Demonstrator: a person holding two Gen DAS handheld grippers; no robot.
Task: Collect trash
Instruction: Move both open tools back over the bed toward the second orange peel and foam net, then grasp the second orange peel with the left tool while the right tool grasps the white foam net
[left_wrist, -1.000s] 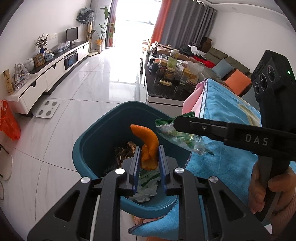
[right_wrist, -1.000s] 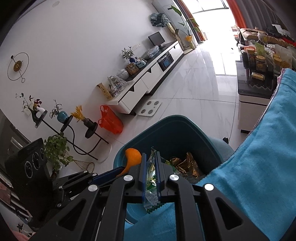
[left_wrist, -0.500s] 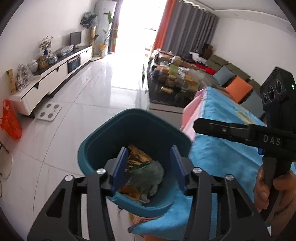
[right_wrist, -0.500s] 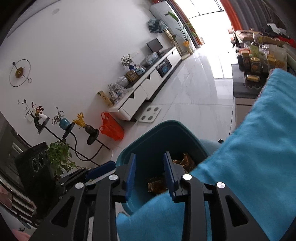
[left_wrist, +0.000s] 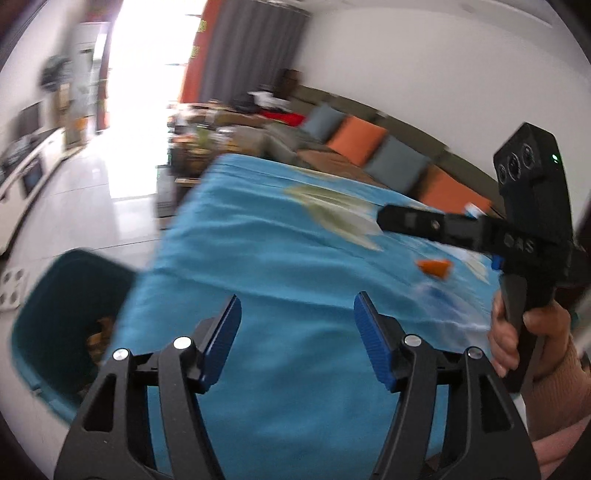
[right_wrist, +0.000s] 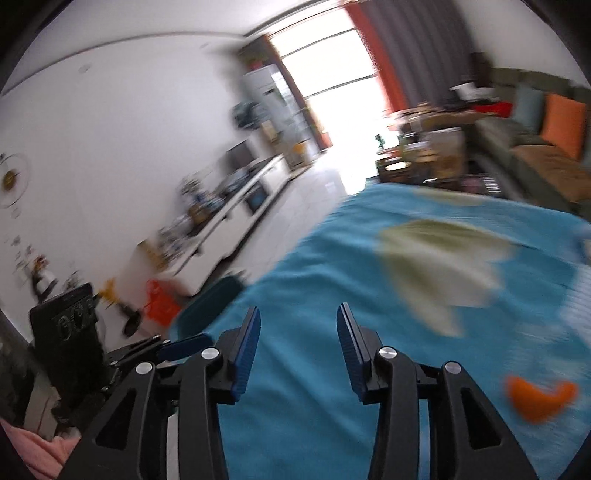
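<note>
Both views are blurred by motion. My left gripper (left_wrist: 297, 308) hangs over the blue cloth (left_wrist: 280, 258) with its jaws opening and nothing between them. My right gripper (right_wrist: 298, 318) is also over the cloth, jaws opening and empty; it shows from the side in the left wrist view (left_wrist: 384, 221). The teal trash bin (left_wrist: 62, 314) with scraps inside stands at the cloth's left edge. An orange peel (right_wrist: 539, 400) (left_wrist: 434, 267) lies on the cloth, right of the right gripper. A pale green wrapper (right_wrist: 439, 262) (left_wrist: 332, 212) lies farther ahead.
A hand (left_wrist: 524, 332) in a knit sleeve holds the right gripper's handle. Beyond the cloth are a sofa with orange cushions (left_wrist: 354, 136), a cluttered dark table (left_wrist: 199, 144), a white TV cabinet (right_wrist: 236, 210) and tiled floor (left_wrist: 85, 199).
Both grippers opened and dropped the orange peel and the snack wrapper into the bin, then swung right from above the bin to over the blue cloth.
</note>
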